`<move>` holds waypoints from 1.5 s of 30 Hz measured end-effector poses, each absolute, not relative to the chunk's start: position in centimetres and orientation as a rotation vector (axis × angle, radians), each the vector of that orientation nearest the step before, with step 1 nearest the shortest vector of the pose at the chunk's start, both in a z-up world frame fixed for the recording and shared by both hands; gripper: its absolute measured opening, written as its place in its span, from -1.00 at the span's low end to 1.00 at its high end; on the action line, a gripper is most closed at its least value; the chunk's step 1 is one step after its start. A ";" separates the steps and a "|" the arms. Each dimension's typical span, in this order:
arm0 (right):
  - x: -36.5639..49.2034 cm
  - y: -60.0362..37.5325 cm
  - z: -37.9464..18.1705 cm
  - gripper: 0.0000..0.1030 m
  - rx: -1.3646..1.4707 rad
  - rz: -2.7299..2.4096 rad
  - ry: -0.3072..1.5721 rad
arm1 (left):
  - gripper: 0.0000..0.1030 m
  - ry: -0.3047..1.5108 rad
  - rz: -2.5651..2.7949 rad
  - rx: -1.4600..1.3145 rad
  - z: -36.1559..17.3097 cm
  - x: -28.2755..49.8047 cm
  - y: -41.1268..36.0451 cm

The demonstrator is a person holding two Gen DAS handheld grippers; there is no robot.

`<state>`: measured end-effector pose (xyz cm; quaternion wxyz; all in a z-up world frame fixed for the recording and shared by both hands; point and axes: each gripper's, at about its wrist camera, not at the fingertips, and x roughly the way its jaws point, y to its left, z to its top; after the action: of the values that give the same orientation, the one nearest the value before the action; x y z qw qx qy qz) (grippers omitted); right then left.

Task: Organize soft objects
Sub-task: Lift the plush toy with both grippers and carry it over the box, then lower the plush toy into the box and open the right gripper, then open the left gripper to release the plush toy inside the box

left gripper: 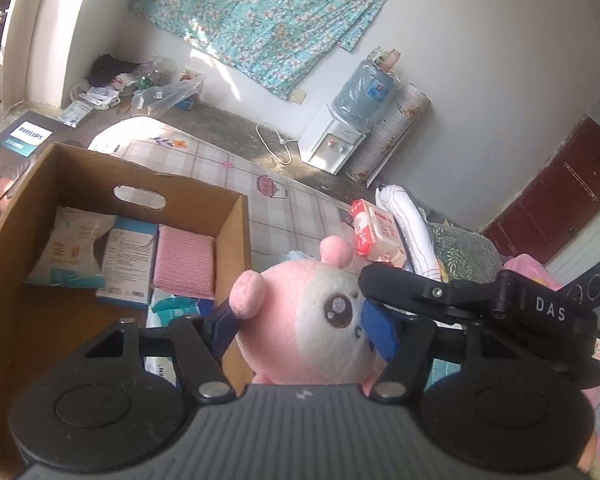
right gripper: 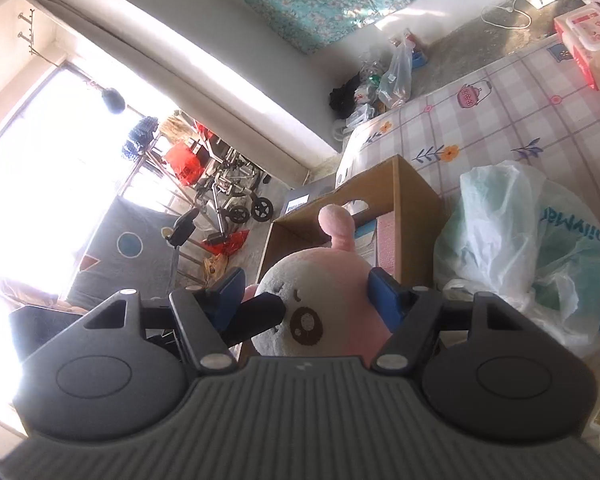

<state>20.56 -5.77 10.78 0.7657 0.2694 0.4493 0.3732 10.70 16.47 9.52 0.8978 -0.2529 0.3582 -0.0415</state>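
While both tools clamp the plush toy, you hold it in the air beside the open cardboard box. The left tool presses its blue pads on the head at either side; the right tool grips the same head, its jaws set wide around the bulk. The filling is soft and round, so it may squeeze out if one tool lets go first, and the toy would then drop onto the bed. The protruding pink ear may catch the stiff box wall. Inside lie a pink knitted cloth and flat soft packs, leaving free floor at the near side.
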 end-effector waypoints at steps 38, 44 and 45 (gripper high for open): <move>27.4 9.5 0.0 0.24 0.446 0.796 1.220 | 0.56 1.069 0.242 -0.798 -4.9 13.6 30.3; 26.1 7.1 2.0 0.24 0.495 0.826 1.150 | 0.43 1.061 0.262 -0.793 -5.6 13.8 30.1; 26.0 6.8 2.1 0.24 0.501 0.828 1.149 | 0.41 1.050 0.268 -0.788 -5.5 13.9 30.1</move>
<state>26.00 6.75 2.14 0.7310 0.2276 0.5218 0.3762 13.87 30.05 -5.54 0.7838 -0.3650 0.4868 0.1242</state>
